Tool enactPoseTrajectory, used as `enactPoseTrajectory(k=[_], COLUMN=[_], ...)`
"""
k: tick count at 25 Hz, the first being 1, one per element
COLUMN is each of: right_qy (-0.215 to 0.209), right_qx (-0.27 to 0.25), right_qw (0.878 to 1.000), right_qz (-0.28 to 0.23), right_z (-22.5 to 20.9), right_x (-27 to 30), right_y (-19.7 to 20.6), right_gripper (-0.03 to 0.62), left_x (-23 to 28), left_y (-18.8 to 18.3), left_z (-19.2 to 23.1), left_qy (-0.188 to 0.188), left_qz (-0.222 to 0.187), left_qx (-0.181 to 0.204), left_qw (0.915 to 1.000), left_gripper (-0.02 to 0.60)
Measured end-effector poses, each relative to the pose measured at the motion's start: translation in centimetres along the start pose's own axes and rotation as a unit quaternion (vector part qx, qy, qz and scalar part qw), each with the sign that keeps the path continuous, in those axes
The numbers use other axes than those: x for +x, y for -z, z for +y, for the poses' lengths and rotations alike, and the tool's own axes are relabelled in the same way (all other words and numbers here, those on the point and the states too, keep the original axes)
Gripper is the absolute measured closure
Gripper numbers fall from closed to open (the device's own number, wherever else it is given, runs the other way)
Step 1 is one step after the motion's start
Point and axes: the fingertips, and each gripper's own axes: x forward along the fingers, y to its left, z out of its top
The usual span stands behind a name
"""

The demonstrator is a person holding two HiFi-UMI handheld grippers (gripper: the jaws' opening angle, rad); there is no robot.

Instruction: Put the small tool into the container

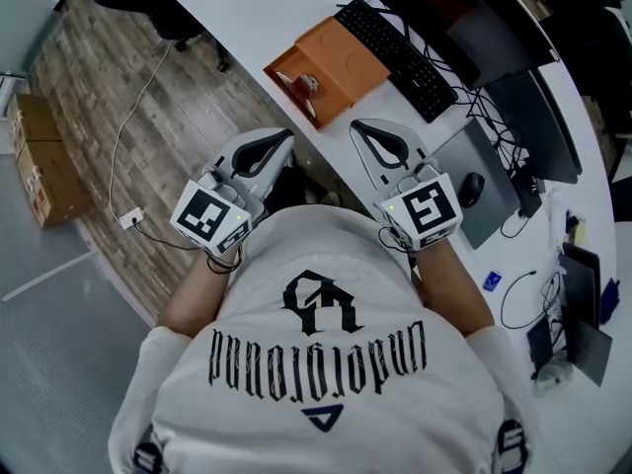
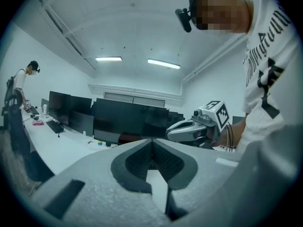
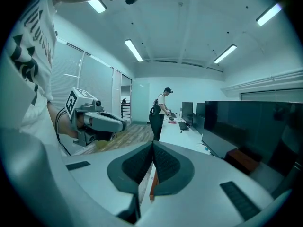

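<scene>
While both are closed | left tongs [image 1: 286, 136], right tongs [image 1: 358, 126]: 2 | container [image 1: 341, 57]: 1

Two hand-held white two-jaw grippers: left gripper [image 1: 288, 136] and right gripper [image 1: 357, 126], each bearing one black-and-white marker cube [image 1: 210, 215]. One orange rectangular open container [image 1: 346, 57] on one curved white desk [image 1: 296, 8], holding two small pale items [image 1: 309, 85], too small to identify. One long black keyboard [image 1: 395, 55]. One black computer mouse [image 1: 472, 189]. Two brown cardboard boxes [image 1: 54, 181] on the wooden floor [image 1: 118, 87]. In the right gripper view, one standing person [image 3: 161, 112] at the far desk and four lit ceiling strip lights [image 3: 133, 50].
</scene>
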Motion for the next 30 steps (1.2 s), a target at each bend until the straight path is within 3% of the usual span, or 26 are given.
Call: enactPoseTrajectory(k=[6, 13, 20, 30], right_qy=[-0.017, -0.005, 0.021, 0.05], right_qx=[0.002, 0.012, 0.019, 0.031], right_qw=[1.0, 1.0, 0.999, 0.998], right_qz=[-0.007, -0.011, -0.021, -0.022], right_z=[0.9, 3.1, 5.9, 13.3], right_x=[-1.7, -3.4, -3.8, -2.4], right_y=[0.5, 0.5, -0.3, -2.2], right_gripper=[0.579, 0.579, 0.579, 0.579], left_x=[-1.1, -4.5, -7.5, -15.9], left_y=[0.9, 0.8, 0.7, 0.7], left_z=[-2.7, -3.0, -3.3, -1.4], left_qy=[-0.004, -0.019, 0.002, 0.024], left_qz=[0.008, 0.007, 0.004, 0.004], left_qx=[-0.013, -0.014, -0.007, 0.003], left_qw=[0.9999, 0.9997, 1.0, 0.9997], left_gripper=[0.568, 0.568, 0.568, 0.568])
